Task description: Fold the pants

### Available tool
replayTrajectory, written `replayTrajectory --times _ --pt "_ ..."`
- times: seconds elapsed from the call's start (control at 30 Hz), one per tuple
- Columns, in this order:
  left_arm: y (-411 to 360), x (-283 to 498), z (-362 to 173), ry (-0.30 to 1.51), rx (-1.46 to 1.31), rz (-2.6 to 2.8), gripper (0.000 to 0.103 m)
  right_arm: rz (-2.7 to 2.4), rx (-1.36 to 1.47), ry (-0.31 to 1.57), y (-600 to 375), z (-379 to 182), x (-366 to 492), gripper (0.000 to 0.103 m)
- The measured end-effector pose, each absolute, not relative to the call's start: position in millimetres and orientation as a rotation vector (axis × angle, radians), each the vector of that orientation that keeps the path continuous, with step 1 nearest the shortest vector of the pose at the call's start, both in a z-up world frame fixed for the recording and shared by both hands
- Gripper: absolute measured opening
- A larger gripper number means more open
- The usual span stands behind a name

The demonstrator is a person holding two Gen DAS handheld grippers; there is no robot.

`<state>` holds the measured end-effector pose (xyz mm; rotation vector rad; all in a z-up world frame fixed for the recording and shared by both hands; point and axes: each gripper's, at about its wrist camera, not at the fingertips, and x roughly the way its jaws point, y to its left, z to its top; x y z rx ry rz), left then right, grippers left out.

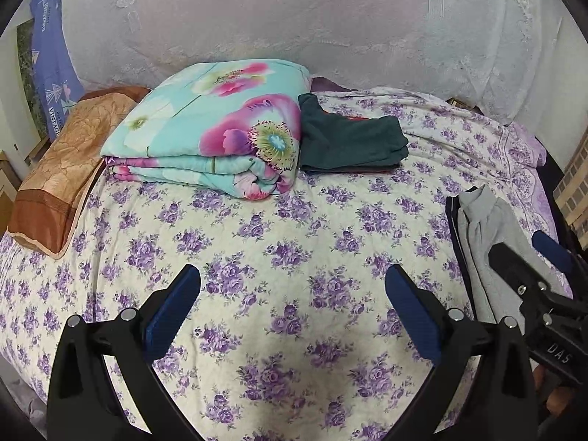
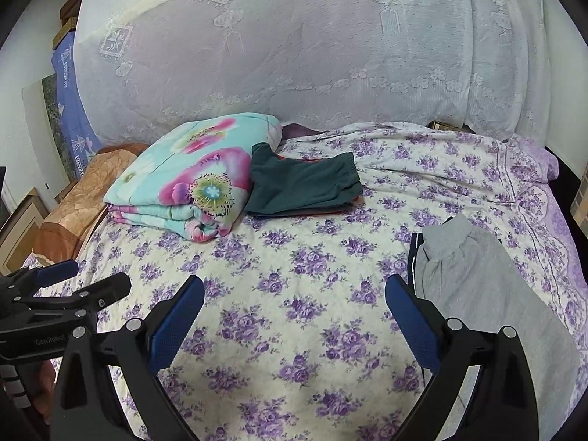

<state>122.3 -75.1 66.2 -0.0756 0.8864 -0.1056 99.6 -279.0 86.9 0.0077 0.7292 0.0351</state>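
Note:
Grey pants (image 2: pixel 477 286) lie stretched along the right side of the bed on top of a dark navy garment (image 2: pixel 412 257); they also show in the left wrist view (image 1: pixel 488 235). My right gripper (image 2: pixel 294 294) is open and empty above the flowered sheet, its right finger next to the pants' left edge. My left gripper (image 1: pixel 292 286) is open and empty over the middle of the bed, left of the pants. The right gripper shows in the left wrist view (image 1: pixel 529 257), over the pants. The left gripper shows in the right wrist view (image 2: pixel 88 279).
A folded dark green garment (image 2: pixel 305 183) lies at the back, beside a folded floral quilt (image 2: pixel 187 172). A brown pillow (image 1: pixel 62 169) lies at the left. A lace curtain (image 2: pixel 312 47) hangs behind the bed. The purple-flowered sheet (image 2: pixel 294 316) covers the bed.

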Motion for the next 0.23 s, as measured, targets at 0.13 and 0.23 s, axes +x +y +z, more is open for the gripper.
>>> replayTrajectory --times 0.13,0.23 --pt "-74.0 119.5 66.1 0.892 -0.064 -0.115 0.098 0.041 0.003 0.743 -276.0 82.8 97.8 0.099" --pt "-72.8 118.0 64.8 0.902 -0.066 -0.113 0.098 0.048 -0.001 0.755 -272.7 79.1 97.4 0.099"
